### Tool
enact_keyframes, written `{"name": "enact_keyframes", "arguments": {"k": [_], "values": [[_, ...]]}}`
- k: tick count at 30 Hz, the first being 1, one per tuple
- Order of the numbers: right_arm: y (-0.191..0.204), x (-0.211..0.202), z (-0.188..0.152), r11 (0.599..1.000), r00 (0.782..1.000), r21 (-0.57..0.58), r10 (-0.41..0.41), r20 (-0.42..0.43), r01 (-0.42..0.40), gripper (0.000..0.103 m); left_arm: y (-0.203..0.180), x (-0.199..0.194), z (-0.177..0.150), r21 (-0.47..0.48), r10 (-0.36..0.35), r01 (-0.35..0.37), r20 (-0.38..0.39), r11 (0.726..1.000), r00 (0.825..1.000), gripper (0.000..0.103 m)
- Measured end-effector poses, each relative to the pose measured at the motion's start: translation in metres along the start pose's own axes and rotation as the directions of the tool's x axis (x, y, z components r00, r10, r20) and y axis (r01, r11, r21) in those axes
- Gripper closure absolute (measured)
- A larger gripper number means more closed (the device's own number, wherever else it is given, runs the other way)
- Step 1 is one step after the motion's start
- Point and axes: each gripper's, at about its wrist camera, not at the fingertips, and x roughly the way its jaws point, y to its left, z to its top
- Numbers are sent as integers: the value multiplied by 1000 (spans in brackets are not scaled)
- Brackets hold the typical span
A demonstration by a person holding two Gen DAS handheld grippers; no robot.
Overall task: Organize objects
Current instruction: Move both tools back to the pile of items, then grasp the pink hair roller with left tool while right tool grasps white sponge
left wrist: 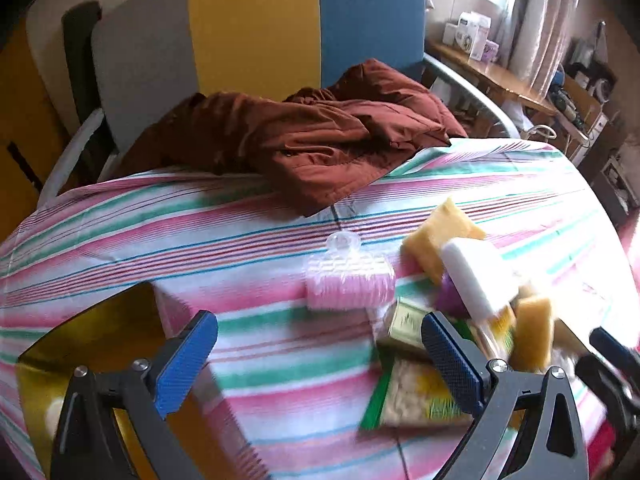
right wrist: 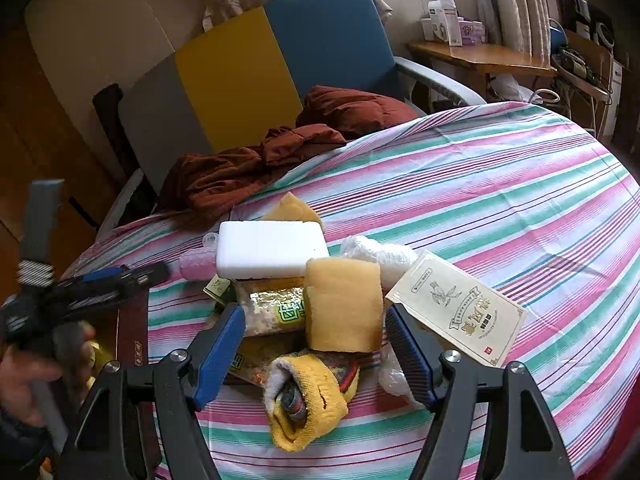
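While both tools hang over the striped cloth, the pile sits as follows, all placed from the white block:

White block: top of the heap, lying flat — the landmark for the rest.
Front sponge: just in front of the block, standing on edge and touching its near corner.
Rear sponge: behind the block, only a corner showing.
Pink roll: left of the block, in a clear ridged case, just beside it.
Snack packets: under the block's near edge, gold and green, partly buried.
Sock: yellow, rolled, nearest the camera, in front of the block and below the front sponge.
Tea box: right of the block, cream, tilted, propped on a white plastic bag.
Right gripper: fingers apart, nothing clamped — front sponge and sock lie in the gap, whether touching I cannot tell.
Left gripper: fingers wide apart, empty, left of the block over bare cloth; blurred.
Brown jacket: well behind the block, at the cloth's far edge against a chair.
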Motion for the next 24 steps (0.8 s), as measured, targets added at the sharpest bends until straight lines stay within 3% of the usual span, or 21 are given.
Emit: {"name": "enact_keyframes", "arguments": {"k": [7, 10, 14, 15, 24], "values": [[-1, -1, 1, 1000, 1000, 7, 16, -1, -16, 29, -15, 35, 15, 30, 23, -23, -22, 999, 999, 1], [-1, -1, 1, 1000, 1000, 8, 18, -5, -18, 29, -16, 48, 18, 31, 23, -22, -41, 999, 999, 5], [0, 1, 2, 1000, 1000, 8, 18, -10, -18, 29, -15, 62, 18, 44, -22, 25, -87, 999, 996, 37], [0, 2, 2, 1000, 1000, 8, 18, -12, -18, 29, -13, 63, 16, 33, -38, 41, -90, 999, 995, 40], [-10, 3, 4, 999, 1000, 36, -16, 1, 16, 29, -3, 41, -5, 15, -90, 90, -38, 996, 995, 40]]}}
